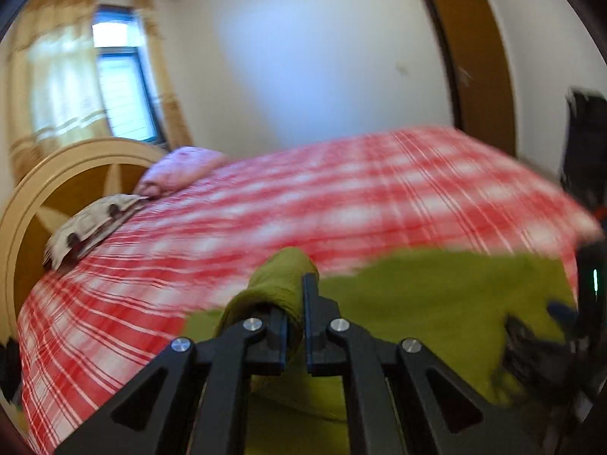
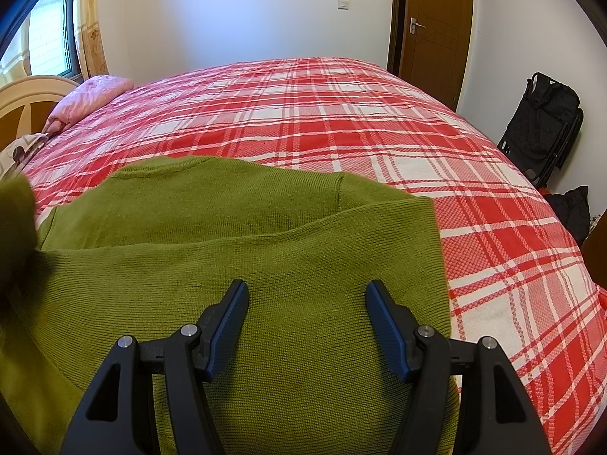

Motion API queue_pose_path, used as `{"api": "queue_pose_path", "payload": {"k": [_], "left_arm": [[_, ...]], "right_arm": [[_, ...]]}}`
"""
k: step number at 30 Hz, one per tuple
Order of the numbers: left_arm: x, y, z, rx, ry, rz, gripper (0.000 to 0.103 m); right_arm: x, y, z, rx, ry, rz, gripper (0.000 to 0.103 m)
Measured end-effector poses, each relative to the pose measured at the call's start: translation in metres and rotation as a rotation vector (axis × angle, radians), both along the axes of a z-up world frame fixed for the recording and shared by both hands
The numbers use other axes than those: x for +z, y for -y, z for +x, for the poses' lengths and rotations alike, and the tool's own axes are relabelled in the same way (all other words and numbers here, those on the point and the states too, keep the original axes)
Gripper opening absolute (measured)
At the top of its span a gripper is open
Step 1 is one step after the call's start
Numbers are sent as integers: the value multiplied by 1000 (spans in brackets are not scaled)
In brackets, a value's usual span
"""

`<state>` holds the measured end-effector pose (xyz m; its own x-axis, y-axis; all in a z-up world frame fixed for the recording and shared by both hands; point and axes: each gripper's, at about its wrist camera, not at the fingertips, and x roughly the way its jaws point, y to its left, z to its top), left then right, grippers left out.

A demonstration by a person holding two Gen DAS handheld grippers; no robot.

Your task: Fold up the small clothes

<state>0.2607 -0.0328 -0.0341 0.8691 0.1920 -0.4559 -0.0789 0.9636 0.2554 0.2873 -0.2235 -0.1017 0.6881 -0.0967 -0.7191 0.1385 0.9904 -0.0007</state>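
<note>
An olive-green knit sweater [image 2: 242, 235] lies spread on the red-and-white plaid bedspread [image 2: 341, 113]. My left gripper [image 1: 299, 295] is shut on a bunched part of the green sweater [image 1: 280, 276], which is lifted off the bed; the left wrist view is blurred. That raised green fabric shows as a blurred lump [image 2: 15, 220] at the left edge of the right wrist view. My right gripper [image 2: 307, 303] hovers open over the sweater's near part, its blue pads apart with nothing between them. The right gripper appears as a dark blurred shape [image 1: 569, 322] at the right of the left wrist view.
A pink pillow [image 2: 91, 94] and a patterned pillow [image 1: 91, 223] lie by the curved wooden headboard [image 1: 57, 189] on the left. A brown door [image 2: 436, 26] stands beyond the bed. A black folded chair [image 2: 542, 129] and dark bags lean at the right wall.
</note>
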Motion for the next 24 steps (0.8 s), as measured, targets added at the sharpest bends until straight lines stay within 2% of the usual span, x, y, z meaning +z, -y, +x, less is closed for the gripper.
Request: {"api": "queue_pose_path", "payload": {"k": [4,6,8,10,11,14,15,16,17,19,21,24], "left_arm": [[-29,23,-1,-62,-137,-10,17],[-35,22,-6,-100,-211,-47,31],[-33,10,-19,-107,-228,-109,65],[-27,-6,-35,-87,-212,-159,81],[-22,-19,-47,-76,-197,-188,85],[-21,-53,-73,-24,-174,-211,86],[-22,-64,-78,9,-170,-220,86],[-25,-75,-80,40,-172,-231,87],[-31,-91,-81,87,-182,-249,87],[-41,-112,-78,154,-204,-277,87],[-50,-132,-75,219,-222,-317,87],[-59,-148,-71,295,-229,-336,87]], "right_arm": [[0,0,0,-1,2,6,66],[0,-1,0,-1,2,5,66],[0,-1,0,0,1,7,66],[-1,-1,1,0,-2,8,66],[-1,-1,1,0,-5,7,66],[4,-10,2,-12,-44,-50,66],[11,-17,-2,-22,-45,-74,66],[20,-23,-9,-9,-9,-57,66],[33,-33,-22,41,64,6,66],[51,-58,-40,168,137,80,66],[58,-92,-48,296,145,62,66],[54,-148,-52,483,125,-47,66]]}}
